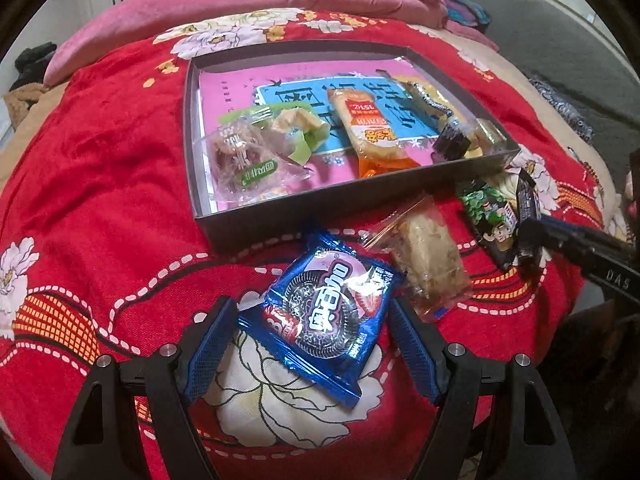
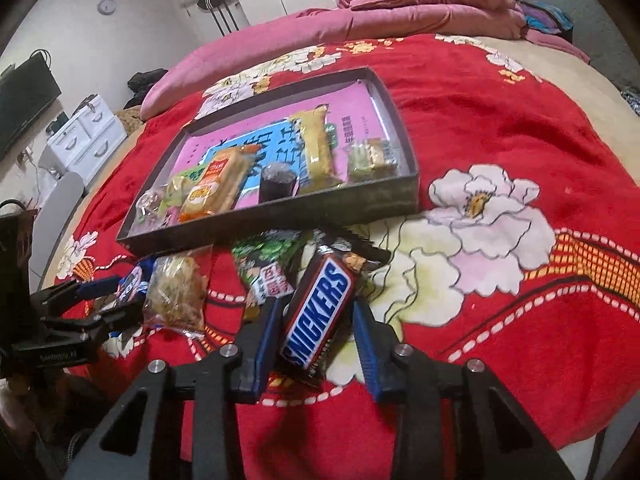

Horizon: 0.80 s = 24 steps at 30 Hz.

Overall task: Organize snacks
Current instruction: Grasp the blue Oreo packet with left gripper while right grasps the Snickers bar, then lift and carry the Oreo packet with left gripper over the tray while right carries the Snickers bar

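A blue Oreo packet [image 1: 328, 312] lies on the red blanket between the blue pads of my left gripper [image 1: 312, 304], which stands open around it. My right gripper [image 2: 317, 304] is shut on a brown Snickers bar [image 2: 320, 308], one pad on each long side. Beside the bar lie a green cartoon packet [image 2: 264, 264] and a clear bag with a crumbly pastry [image 2: 176, 296]. The dark shallow box [image 1: 280, 216] beyond them holds several wrapped snacks, among them an orange packet [image 1: 368, 128] and a clear bag with a green label [image 1: 244, 160].
All of this rests on a bed with a red flowered blanket [image 2: 520, 160]. A pink quilt [image 2: 420, 4] is piled at the far end. White drawers [image 2: 84, 136] and a dark screen [image 2: 24, 96] stand left of the bed. My left gripper [image 2: 108, 296] shows at the left edge.
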Each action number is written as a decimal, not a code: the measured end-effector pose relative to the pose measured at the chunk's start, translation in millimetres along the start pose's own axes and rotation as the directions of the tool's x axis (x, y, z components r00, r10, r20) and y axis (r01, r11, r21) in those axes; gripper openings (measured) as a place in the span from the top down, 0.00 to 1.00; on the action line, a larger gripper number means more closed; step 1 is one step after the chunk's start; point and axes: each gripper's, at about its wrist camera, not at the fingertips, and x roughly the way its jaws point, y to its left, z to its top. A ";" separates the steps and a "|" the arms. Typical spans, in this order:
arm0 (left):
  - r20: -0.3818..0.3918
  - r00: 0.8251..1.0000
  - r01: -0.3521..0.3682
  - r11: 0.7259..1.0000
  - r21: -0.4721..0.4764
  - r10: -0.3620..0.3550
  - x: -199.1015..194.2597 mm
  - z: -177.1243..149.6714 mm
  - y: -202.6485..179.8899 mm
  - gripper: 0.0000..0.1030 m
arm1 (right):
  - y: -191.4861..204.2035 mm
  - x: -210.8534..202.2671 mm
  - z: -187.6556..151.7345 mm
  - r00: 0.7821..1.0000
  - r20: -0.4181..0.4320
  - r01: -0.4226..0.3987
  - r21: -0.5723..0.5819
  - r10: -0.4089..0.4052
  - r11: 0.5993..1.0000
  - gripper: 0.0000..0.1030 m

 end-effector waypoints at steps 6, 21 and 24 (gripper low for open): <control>-0.026 1.000 -0.013 1.000 -0.014 0.013 9.4 2.4 0.1 0.23 | -1.6 5.7 4.2 1.000 0.003 0.008 -0.005 -0.008 1.000 0.68; -0.005 1.000 -0.003 0.998 -0.070 0.003 12.8 6.7 5.8 0.45 | -10.3 5.6 10.7 0.999 0.020 -0.042 0.029 0.041 0.999 0.70; 0.026 0.999 0.029 0.995 -0.095 -0.027 5.7 7.3 10.2 0.46 | -10.1 1.3 12.3 0.998 0.038 -0.044 0.029 0.043 0.999 0.71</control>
